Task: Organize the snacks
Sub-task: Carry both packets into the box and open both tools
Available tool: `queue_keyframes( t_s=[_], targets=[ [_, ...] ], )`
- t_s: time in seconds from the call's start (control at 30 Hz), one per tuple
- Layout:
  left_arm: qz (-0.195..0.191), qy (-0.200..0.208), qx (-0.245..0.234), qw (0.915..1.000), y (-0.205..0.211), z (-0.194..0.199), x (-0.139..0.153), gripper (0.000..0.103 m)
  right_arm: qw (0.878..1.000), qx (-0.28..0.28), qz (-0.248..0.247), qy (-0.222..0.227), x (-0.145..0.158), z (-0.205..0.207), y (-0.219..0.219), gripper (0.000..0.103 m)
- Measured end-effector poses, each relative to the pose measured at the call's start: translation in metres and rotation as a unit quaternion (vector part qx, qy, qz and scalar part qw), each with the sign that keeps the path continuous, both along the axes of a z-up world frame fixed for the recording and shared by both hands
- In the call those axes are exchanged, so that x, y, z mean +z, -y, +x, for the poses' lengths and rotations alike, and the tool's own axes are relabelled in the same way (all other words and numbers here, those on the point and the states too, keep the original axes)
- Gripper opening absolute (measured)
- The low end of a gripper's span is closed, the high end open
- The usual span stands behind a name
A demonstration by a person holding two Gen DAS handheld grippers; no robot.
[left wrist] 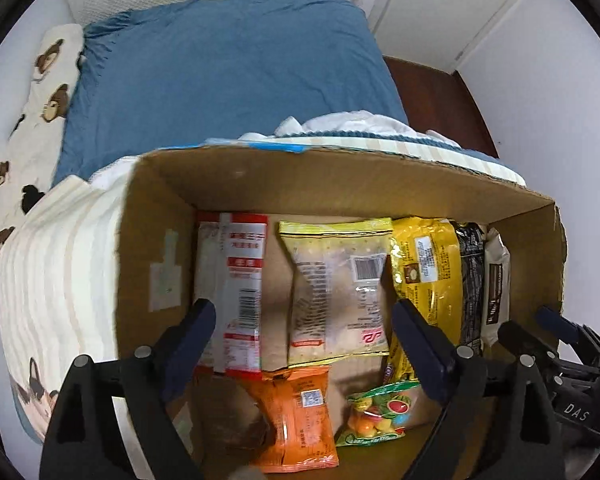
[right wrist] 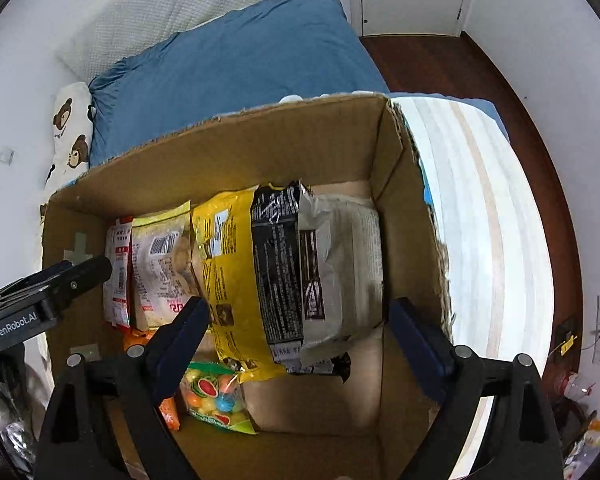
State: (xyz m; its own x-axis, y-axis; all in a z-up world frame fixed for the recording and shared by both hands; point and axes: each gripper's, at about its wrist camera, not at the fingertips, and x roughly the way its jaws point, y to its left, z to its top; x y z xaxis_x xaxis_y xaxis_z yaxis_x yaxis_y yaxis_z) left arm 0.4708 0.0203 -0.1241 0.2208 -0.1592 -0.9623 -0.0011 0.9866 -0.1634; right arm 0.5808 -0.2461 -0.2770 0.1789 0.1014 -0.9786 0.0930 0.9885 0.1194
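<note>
The open brown cardboard box (left wrist: 156, 240) is taken as the landmark; it rests on a striped cream blanket (left wrist: 60, 264) on the bed. Along its far wall, from left to right, a red-and-white packet (left wrist: 236, 280), a pale yellow clear-window bag (left wrist: 336, 280), a bright yellow foil bag (left wrist: 428, 272), a black bag (right wrist: 278, 264) and a grey-white bag (right wrist: 348, 264) are stood in a row. In front of the row, an orange packet (left wrist: 296, 420) and a green fruit-candy bag (left wrist: 376, 412) are laid flat.

The left tool (left wrist: 304, 344) is held with jaws apart and empty above the left half of the box; the right tool (right wrist: 300, 340) is likewise apart and empty above the right half.

Risk is judged as follows: the upright bags lean on one another, so a pull on one could topple the row; slick foil could slip from the jaws. The soft bedding could let the box tilt under pressure.

A blue sheet (left wrist: 228, 80) lies beyond the box; white walls and a dark wooden floor (right wrist: 440, 64) surround the bed.
</note>
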Motion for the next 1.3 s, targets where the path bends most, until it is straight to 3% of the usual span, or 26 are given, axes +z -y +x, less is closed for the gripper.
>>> queue_keyframes(
  t_s=[0.57,1.0,1.3],
  targets=[
    [0.028,0.099,0.037,0.9940,-0.012,-0.110,0.046,0.090,0.996,0.022,-0.044,0.077,0.050,-0.102,-0.030,0.094],
    [0.047,0.177,0.029,0.9827,-0.010,-0.186,0.097,0.090,0.989,0.031,-0.030,0.140,0.110,-0.173,-0.038,0.094],
    [0.041,0.200,0.031,0.9784,-0.010,-0.226,0.118,0.090,0.985,0.035,-0.002,0.169,0.144,-0.221,-0.040,0.094]
  ],
)
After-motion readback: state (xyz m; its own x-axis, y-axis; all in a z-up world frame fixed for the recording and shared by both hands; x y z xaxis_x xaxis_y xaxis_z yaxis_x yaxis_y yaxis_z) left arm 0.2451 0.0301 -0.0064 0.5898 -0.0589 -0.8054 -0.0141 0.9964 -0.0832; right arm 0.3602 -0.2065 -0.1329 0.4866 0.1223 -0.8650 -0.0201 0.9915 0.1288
